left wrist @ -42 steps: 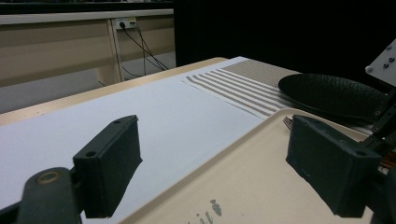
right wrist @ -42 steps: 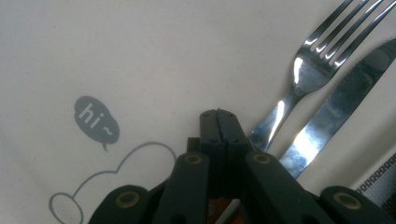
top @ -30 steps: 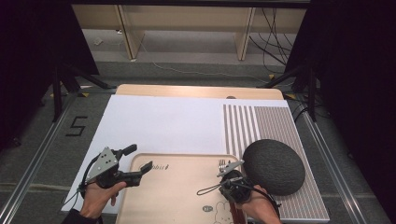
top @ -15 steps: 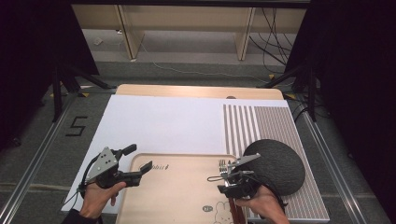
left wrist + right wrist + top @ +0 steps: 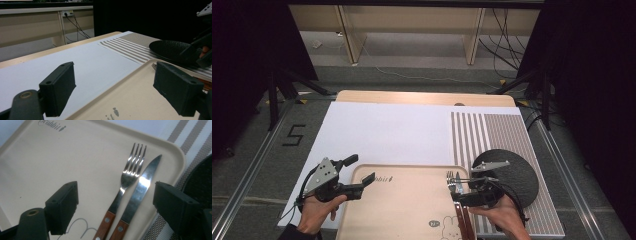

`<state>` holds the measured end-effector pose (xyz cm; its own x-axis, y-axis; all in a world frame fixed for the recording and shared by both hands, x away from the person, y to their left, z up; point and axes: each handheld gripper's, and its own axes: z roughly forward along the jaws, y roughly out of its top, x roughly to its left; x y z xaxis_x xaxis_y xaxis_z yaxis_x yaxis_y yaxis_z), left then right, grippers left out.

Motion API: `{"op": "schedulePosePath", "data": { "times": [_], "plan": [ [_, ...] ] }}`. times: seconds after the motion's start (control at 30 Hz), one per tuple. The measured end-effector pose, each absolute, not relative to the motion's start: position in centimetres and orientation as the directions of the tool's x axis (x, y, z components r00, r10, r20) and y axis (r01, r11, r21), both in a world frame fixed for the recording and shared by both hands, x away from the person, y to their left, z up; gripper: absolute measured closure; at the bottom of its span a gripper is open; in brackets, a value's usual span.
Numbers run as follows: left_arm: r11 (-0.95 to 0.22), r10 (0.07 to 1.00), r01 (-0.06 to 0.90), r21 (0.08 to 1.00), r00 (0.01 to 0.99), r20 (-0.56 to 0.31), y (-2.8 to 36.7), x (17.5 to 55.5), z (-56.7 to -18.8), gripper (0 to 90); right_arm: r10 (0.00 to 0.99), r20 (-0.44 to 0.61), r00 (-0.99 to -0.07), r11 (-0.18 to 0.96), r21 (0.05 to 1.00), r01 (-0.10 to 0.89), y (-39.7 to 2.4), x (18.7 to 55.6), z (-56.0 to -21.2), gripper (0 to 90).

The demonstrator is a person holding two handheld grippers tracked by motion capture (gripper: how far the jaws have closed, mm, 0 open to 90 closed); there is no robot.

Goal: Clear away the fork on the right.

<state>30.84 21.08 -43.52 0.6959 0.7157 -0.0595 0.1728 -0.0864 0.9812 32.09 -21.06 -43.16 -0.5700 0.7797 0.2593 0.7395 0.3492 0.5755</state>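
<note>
Two pieces of cutlery, a fork [image 5: 130,173] and a knife [image 5: 140,192], lie side by side at the tray's [image 5: 402,210] right edge. Above them the right gripper [image 5: 473,186] has just been opening, its jaws wide and empty, so the placing looks finished; next likely comes the dark plate [image 5: 517,175]. The left gripper [image 5: 356,176] hovers open, empty.

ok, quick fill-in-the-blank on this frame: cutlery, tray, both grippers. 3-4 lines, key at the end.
1. The fork and knife lie side by side on the beige ____.
2. Both have ____ handles with rivets.
3. The black plate rests on the ____ placemat.
4. The right gripper is ____, jaws either side of the cutlery; the left gripper too.

Missing words: tray; wooden; striped; open
</note>
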Motion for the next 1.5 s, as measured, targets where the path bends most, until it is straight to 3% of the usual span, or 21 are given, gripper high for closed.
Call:
{"op": "schedulePosePath", "data": {
  "times": [0.63, 0.67, 0.77, 0.93, 1.07, 1.3, 1.37, 1.5],
  "plan": [
    [-0.097, 0.718, 0.177, 0.979, 0.694, -0.054, 21.1, 30.7, -43.5, 16.6, 0.858, 0.290, -0.424, 0.176, 0.611, 0.772, -24.9, 31.9, -42.2, 19.0],
    [-0.097, 0.718, 0.177, 0.980, 0.694, -0.054, 21.1, 30.7, -43.5, 16.6, 0.853, 0.270, -0.447, 0.195, 0.630, 0.752, -25.2, 32.0, -42.2, 19.0],
    [-0.094, 0.718, 0.177, 0.980, 0.694, -0.056, 21.1, 30.8, -43.5, 16.6, 0.871, 0.305, -0.386, 0.132, 0.612, 0.780, -25.5, 31.7, -42.0, 19.0],
    [-0.094, 0.716, 0.177, 0.980, 0.696, -0.057, 21.1, 30.8, -43.5, 16.5, 0.870, 0.305, -0.388, 0.128, 0.621, 0.774, -26.5, 31.8, -42.1, 19.0],
    [-0.094, 0.718, 0.177, 0.980, 0.694, -0.057, 21.2, 30.8, -43.4, 16.4, 0.881, 0.333, -0.337, 0.069, 0.613, 0.787, -26.9, 31.6, -42.0, 19.0],
    [-0.085, 0.710, 0.172, 0.981, 0.702, -0.061, 21.1, 30.9, -43.5, 16.4, 0.880, 0.310, -0.360, 0.075, 0.657, 0.750, -28.1, 31.7, -42.3, 19.0],
    [-0.092, 0.714, 0.177, 0.980, 0.697, -0.059, 21.1, 30.8, -43.5, 16.4, 0.891, 0.341, -0.298, 0.028, 0.616, 0.788, -28.0, 31.4, -42.0, 19.0],
    [-0.090, 0.717, 0.178, 0.980, 0.695, -0.060, 21.1, 30.8, -43.4, 16.3, 0.895, 0.321, -0.311, 0.037, 0.640, 0.767, -28.6, 31.5, -42.3, 19.0]
  ]
}}
